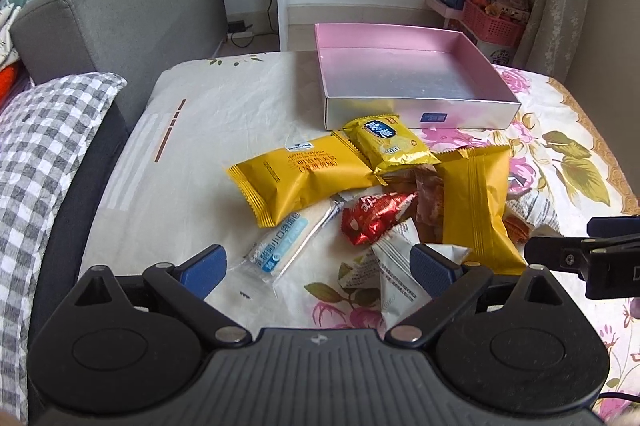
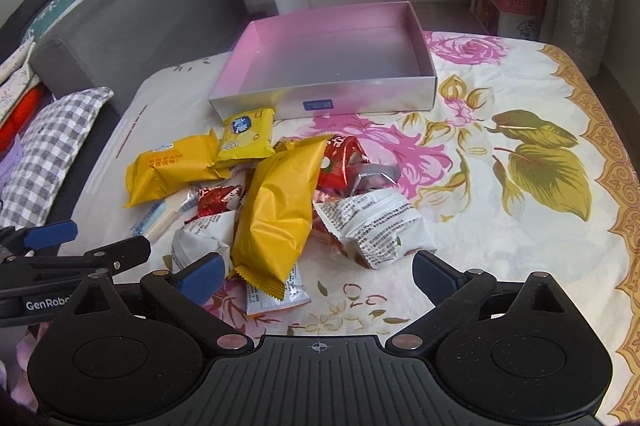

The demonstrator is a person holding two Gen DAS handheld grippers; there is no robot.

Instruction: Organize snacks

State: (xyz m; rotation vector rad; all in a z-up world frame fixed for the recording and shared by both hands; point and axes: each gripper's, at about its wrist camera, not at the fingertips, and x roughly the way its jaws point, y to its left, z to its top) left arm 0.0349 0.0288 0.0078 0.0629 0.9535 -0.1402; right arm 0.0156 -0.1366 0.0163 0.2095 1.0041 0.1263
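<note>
Grabbing one snack from this heap could go wrong, because the packs lie on top of each other and are slippery. The big yellow pack (image 2: pixel 276 210) leans across the white packs (image 2: pixel 372 226) and the red pack (image 1: pixel 372 218), so pulling it may drag the others along or push them off the table (image 2: pixel 520 266). A pinch on just a thin crinkly edge might slip, and a hard squeeze could crush what is inside. The two tools are also close, so they could bump: in the right view the left hand-held gripper (image 1: pixel 316 268) shows at 9 o'clock, just beside the heap. The box (image 2: pixel 332 94) sits past the heap at 12 o'clock and has nothing in it, so every snack is still outside it on the flowery cloth. A small yellow pack (image 1: pixel 390 146) rests just beside the box's front wall, and a clear pack (image 1: pixel 280 246) lies at the near left of the pile. Both tools point down at a slant toward the heap. The left one has its jaws wide apart with nothing pinched. The right hand-held gripper (image 2: pixel 318 276) is also wide apart and holds nothing, hanging over the near end of the big yellow pack.
</note>
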